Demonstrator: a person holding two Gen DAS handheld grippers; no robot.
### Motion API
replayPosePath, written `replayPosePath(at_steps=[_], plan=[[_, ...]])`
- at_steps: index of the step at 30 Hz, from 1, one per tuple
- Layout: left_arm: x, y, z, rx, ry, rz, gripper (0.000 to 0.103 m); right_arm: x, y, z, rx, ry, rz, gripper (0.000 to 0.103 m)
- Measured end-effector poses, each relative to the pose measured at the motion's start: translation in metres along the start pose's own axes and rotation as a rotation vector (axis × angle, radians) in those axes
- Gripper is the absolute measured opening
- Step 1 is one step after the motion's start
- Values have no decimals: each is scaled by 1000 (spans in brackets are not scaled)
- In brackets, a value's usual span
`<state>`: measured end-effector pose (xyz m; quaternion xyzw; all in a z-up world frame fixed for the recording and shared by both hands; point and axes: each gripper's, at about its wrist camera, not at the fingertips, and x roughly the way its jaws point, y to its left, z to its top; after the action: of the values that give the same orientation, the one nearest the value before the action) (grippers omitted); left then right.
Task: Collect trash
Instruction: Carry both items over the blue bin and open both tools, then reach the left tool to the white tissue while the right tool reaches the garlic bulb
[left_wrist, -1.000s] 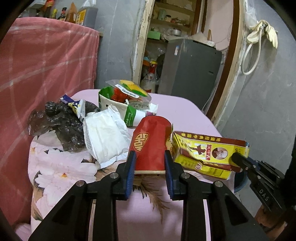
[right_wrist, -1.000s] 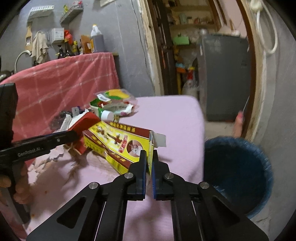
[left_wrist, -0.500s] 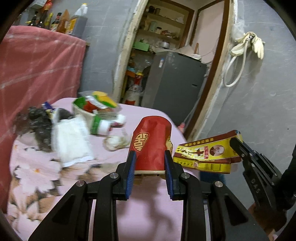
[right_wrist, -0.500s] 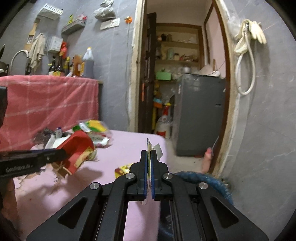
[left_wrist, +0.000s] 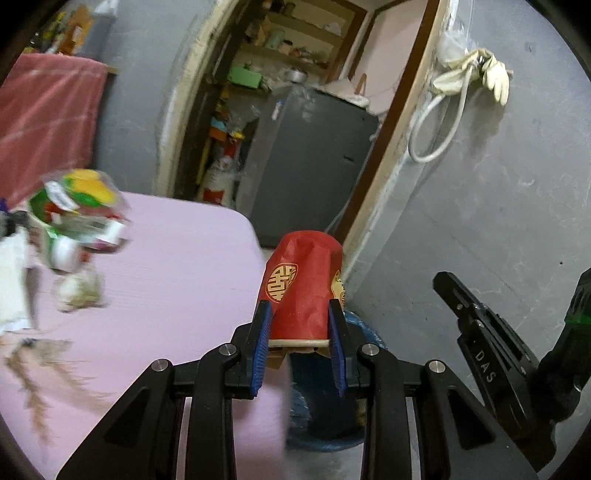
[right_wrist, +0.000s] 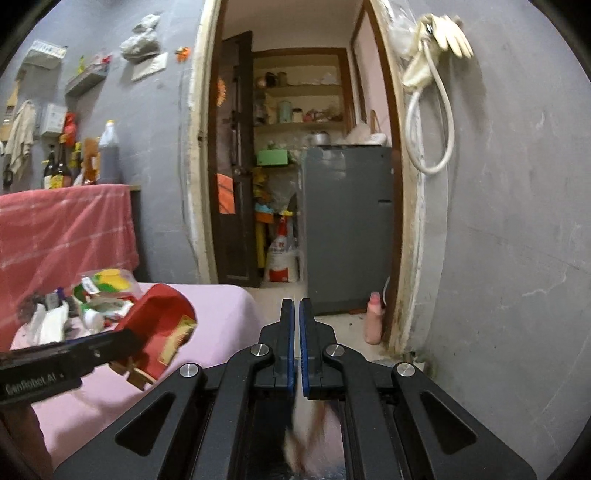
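Left hand-held gripper (left_wrist: 300, 332): its blue pads clamp the lower sides of the red paper cup (left_wrist: 303, 291), which stands upright between them, clear of the pink tabletop (left_wrist: 177, 280).
Cup position: past the tabletop's right edge, above the blue-lined trash bin (left_wrist: 321, 413) that sits on the floor below the pads.
Right hand-held gripper (right_wrist: 296, 343): jaws drawn narrow, only a thin slit between the pads and nothing visibly pinched there; a blurred pale-and-dark shape shows below the jaws, possibly a piece of trash dropping, though the blur is too heavy to say.
Step in hand: by my reading, dropping the cup into the bin.
How to do it well: bring the cup squarely over the bin's mouth rather than its near rim, lower a little so the light paper does not drift, then spread the pads fully in one move so the cup does not hang on one pad.
Clearance: the right hand-held gripper is just beside the bin on the right in the left wrist view, so the two should keep apart during the release.
What remains: food wrappers (left_wrist: 77, 218), a white crumpled wad (left_wrist: 75, 291) and other litter lie on the tabletop's far left, well apart from the bin.
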<state>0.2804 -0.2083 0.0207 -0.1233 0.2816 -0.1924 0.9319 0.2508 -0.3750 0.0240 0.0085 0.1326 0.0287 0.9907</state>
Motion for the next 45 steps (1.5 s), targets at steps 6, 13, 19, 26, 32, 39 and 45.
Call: replayPosePath(at_steps=[6, 13, 19, 26, 32, 39, 45], plan=[[39, -15, 4, 20, 84, -14, 25, 12, -36, -11, 115, 73, 12, 2], [61, -19, -7, 53, 144, -11, 27, 3, -50, -13, 128, 77, -15, 6], [67, -21, -13, 57, 163, -14, 32, -3, -55, -12, 140, 61, -28, 18], [47, -17, -9, 49, 93, 8, 43, -14, -49, -8, 110, 35, -37, 25], [8, -6, 1, 68, -32, 69, 60, -29, -39, 1, 111, -18, -30, 49], [-43, 17, 4, 90, -152, 162, 94, -49, -11, 16, 110, -91, 4, 86], [-75, 43, 4, 88, -203, 240, 97, -58, 18, 26, 96, -126, 53, 103]])
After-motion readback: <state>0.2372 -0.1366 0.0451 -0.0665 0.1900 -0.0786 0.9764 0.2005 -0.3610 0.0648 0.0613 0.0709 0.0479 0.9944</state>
